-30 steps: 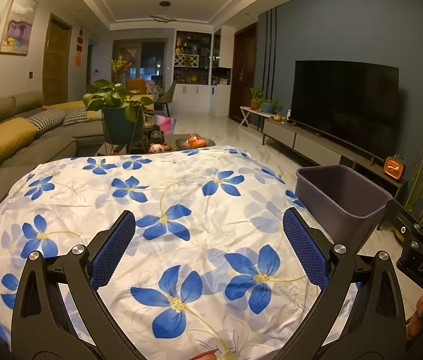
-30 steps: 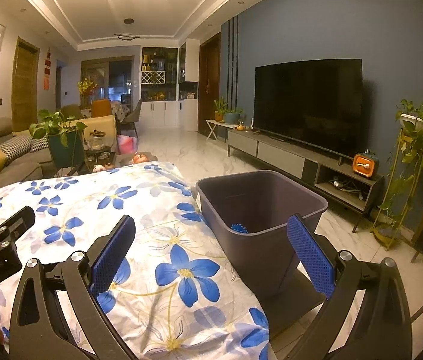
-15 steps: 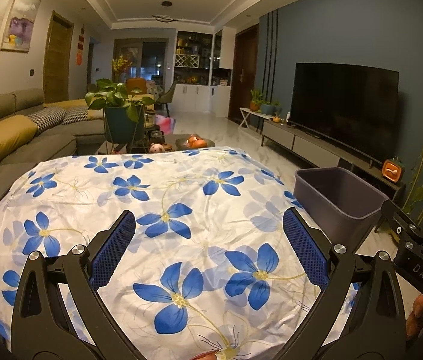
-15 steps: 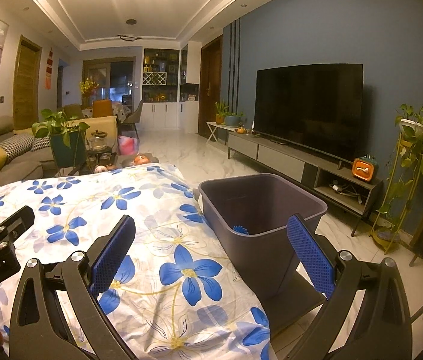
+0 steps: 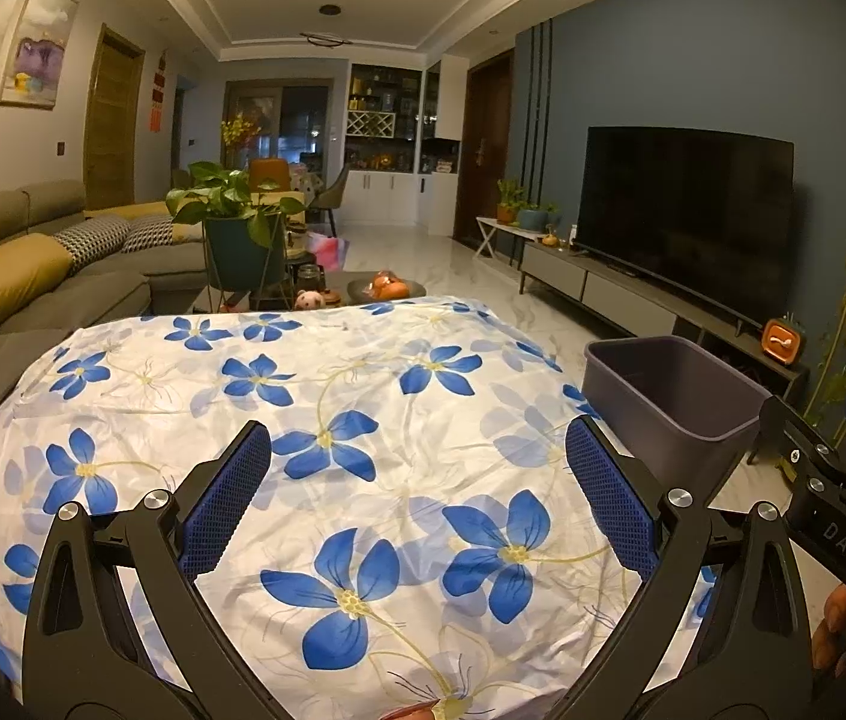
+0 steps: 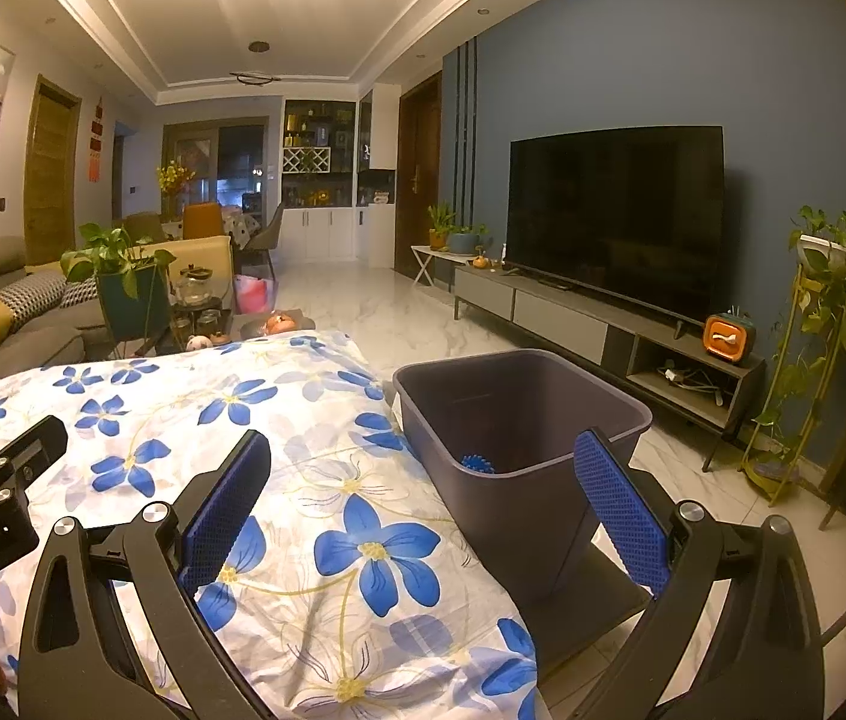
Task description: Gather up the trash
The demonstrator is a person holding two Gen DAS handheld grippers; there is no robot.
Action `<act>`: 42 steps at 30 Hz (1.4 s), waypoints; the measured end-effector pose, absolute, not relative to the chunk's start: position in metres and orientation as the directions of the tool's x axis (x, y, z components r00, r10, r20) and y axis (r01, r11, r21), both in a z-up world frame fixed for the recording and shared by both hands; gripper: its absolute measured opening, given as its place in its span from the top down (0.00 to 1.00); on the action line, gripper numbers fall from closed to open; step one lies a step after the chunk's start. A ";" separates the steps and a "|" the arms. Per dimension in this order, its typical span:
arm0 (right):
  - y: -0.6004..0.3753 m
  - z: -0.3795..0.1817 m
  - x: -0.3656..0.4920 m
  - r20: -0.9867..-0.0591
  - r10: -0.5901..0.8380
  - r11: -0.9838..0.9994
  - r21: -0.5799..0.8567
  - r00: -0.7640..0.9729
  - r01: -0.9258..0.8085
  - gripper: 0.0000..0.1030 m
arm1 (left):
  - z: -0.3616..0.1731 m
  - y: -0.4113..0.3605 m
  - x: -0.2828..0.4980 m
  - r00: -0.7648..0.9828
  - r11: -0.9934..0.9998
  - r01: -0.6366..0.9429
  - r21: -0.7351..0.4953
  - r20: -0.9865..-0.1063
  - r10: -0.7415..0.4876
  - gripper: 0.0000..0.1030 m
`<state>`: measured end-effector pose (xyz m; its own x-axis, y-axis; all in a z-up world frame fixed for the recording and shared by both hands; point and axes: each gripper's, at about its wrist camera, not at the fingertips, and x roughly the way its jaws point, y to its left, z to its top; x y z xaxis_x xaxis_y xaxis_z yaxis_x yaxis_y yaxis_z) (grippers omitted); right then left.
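A dark grey bin [image 6: 519,420] stands on the floor at the right edge of the table; it also shows in the left wrist view [image 5: 672,396]. A small blue object [image 6: 477,463] lies inside it. The table carries a white cloth with blue flowers [image 5: 327,432], also in the right wrist view [image 6: 279,456], and I see no trash on it. My left gripper [image 5: 417,492] is open and empty above the cloth. My right gripper [image 6: 423,504] is open and empty, above the table's right edge and the bin.
A grey sofa [image 5: 33,276] runs along the left. A potted plant [image 5: 237,228] and a low table with fruit [image 5: 387,288] stand behind the cloth. A TV [image 6: 615,210] on a low cabinet [image 6: 603,324] and a plant stand [image 6: 813,330] line the right wall.
Both views have drifted back slightly and the bin sits a little lower in the right wrist view. Both grippers stay open and empty.
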<state>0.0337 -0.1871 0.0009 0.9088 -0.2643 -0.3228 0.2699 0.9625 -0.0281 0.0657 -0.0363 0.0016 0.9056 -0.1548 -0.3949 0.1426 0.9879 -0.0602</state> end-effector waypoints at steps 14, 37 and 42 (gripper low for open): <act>-0.189 0.004 0.035 -0.322 -0.259 0.963 -0.020 0.911 0.267 0.06 | 0.003 -0.038 0.066 0.906 0.989 0.138 -0.059 -0.395 -0.150 0.06; -0.189 0.003 0.035 -0.321 -0.259 0.963 -0.019 0.911 0.267 0.06 | 0.004 -0.039 0.065 0.907 0.989 0.139 -0.059 -0.393 -0.151 0.06; -0.190 0.003 0.034 -0.320 -0.258 0.964 -0.018 0.912 0.267 0.06 | 0.003 -0.038 0.065 0.907 0.989 0.139 -0.060 -0.393 -0.151 0.06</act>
<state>0.0343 -0.1902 0.0032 0.9117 -0.2582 -0.3197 0.2665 0.9637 -0.0182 0.0652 -0.0384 0.0035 0.9071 -0.1512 -0.3928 0.1390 0.9885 -0.0596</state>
